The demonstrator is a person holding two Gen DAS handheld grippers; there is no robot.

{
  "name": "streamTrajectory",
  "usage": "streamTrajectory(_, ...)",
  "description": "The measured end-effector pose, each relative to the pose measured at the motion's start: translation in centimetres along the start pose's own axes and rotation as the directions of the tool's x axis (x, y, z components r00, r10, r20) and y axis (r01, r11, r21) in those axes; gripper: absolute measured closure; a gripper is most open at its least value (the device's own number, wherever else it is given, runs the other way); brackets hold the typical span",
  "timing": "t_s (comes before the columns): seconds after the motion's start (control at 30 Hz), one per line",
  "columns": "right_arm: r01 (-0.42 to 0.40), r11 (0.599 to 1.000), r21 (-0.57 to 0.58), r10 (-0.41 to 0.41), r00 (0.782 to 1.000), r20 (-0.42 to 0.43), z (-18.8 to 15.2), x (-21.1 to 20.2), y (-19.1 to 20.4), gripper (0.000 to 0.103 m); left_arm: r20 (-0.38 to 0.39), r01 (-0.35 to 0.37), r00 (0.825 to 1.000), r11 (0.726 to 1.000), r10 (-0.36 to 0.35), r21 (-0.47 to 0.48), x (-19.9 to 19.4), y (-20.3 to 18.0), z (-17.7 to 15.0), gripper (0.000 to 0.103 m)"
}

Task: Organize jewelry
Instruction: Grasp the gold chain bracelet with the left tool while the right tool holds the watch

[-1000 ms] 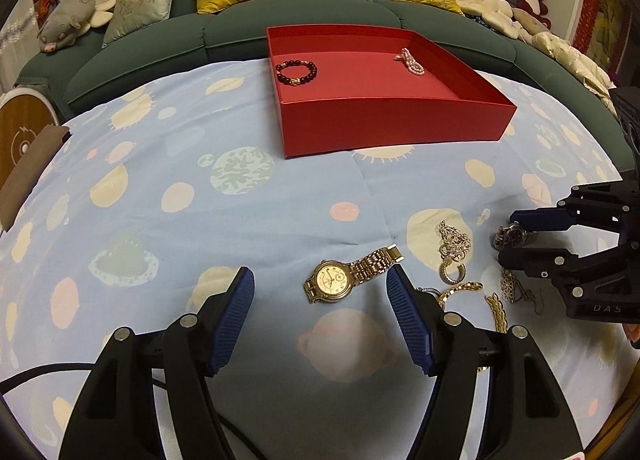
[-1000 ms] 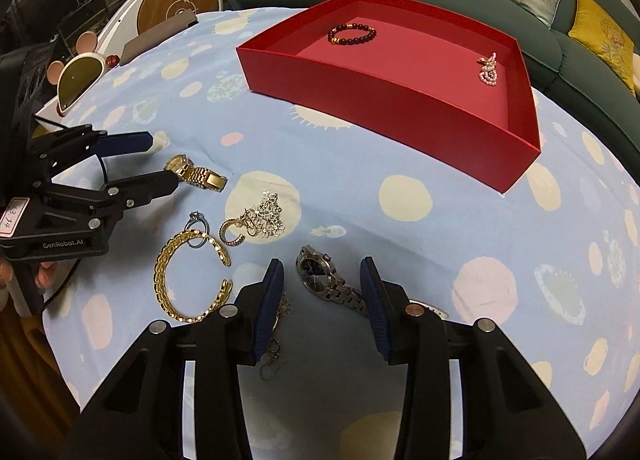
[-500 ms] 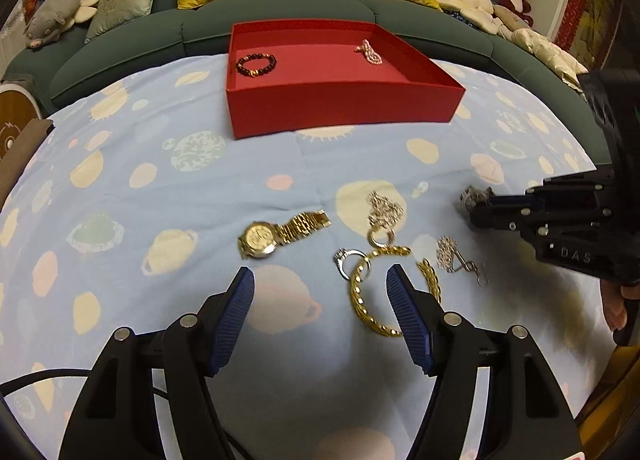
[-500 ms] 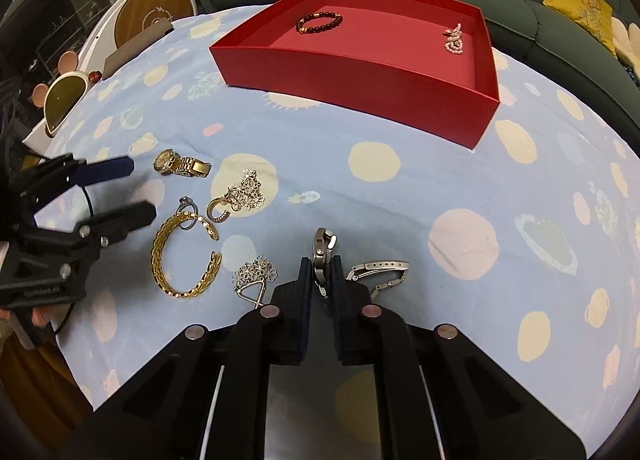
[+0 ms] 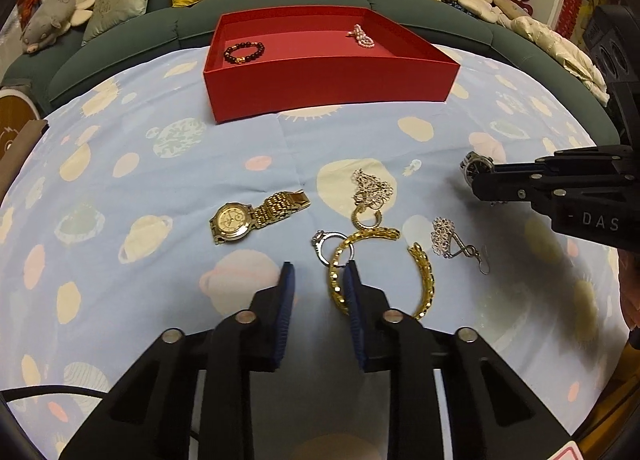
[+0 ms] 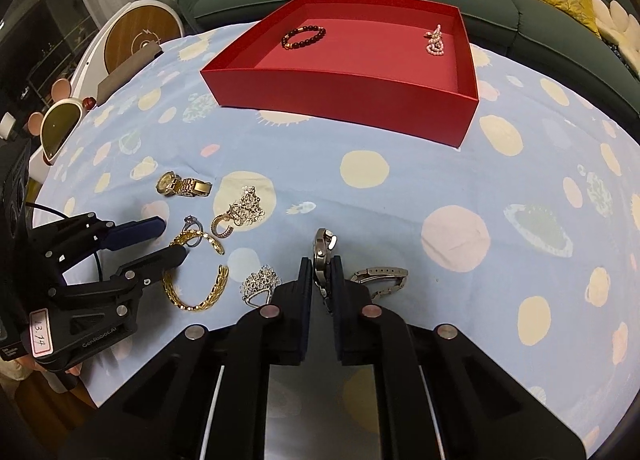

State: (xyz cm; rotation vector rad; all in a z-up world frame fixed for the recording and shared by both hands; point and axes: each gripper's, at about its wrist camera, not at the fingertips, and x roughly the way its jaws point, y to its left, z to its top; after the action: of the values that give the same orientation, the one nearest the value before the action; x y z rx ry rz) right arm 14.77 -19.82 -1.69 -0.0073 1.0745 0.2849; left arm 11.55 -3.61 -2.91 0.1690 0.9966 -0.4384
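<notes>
My left gripper (image 5: 319, 272) (image 6: 172, 240) hovers low over the blue cloth with its jaws closing. The left rim of a gold bangle (image 5: 424, 280) (image 6: 196, 300) lies just inside its right finger, unpressed. A silver ring (image 5: 325, 239) and a gold watch (image 5: 248, 216) lie just ahead. My right gripper (image 6: 322, 264) (image 5: 476, 176) is shut on a silver watch (image 6: 322, 256), held on edge with its strap trailing on the cloth. The red tray (image 5: 328, 88) (image 6: 340, 92) at the back holds a dark beaded bracelet (image 5: 244, 52) and a pearl piece (image 5: 362, 36).
A silver cluster chain with a hoop (image 5: 372, 192) and a flower earring (image 5: 448, 240) lie between the two grippers. A green sofa (image 5: 132, 44) with cushions curves behind the table. A round white stand (image 6: 136, 40) sits past the left edge.
My left gripper moved right from over the gold watch to the bangle, and its jaws narrowed. My right gripper shut on the silver watch and tipped it onto its edge.
</notes>
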Motion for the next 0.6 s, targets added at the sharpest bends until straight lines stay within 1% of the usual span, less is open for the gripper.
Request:
streamTrajectory(0.03, -0.001, 1.000, 0.002, 0.001, 1.000, 0.002, 0.0, -0.1, -0.1, 0.094, -0.001, 0.007, 1.000, 1.000, -0.007, 0.009, 0.0, -0.2, 0.0, 0.099)
streamTrajectory(0.1, -0.003, 1.000, 0.006, 0.003, 1.000, 0.006, 0.1, -0.2, -0.1, 0.094, -0.004, 0.023, 1.000, 0.999, -0.023, 0.023, 0.0, -0.5, -0.1, 0.101)
streamTrajectory(0.27, -0.005, 1.000, 0.013, 0.005, 1.000, 0.017, 0.2, -0.4, -0.2, 0.094, 0.005, 0.050, 0.999, 0.998, -0.050, 0.035, -0.7, -0.8, -0.1, 0.101)
streamTrajectory(0.43, -0.019, 0.999, 0.027, 0.018, 0.998, 0.059, 0.7, -1.6, -0.2, 0.094, 0.064, 0.081, 0.995, 0.997, -0.081, 0.016, -3.0, -0.5, 0.9, 0.101)
streamTrajectory(0.6, -0.040, 0.999, 0.028, 0.036, 0.990, 0.136, 1.8, -3.5, 0.3, 0.094, 0.135, 0.103, 0.986, 0.994, -0.100, -0.020, -5.3, 0.3, 2.8, 0.101)
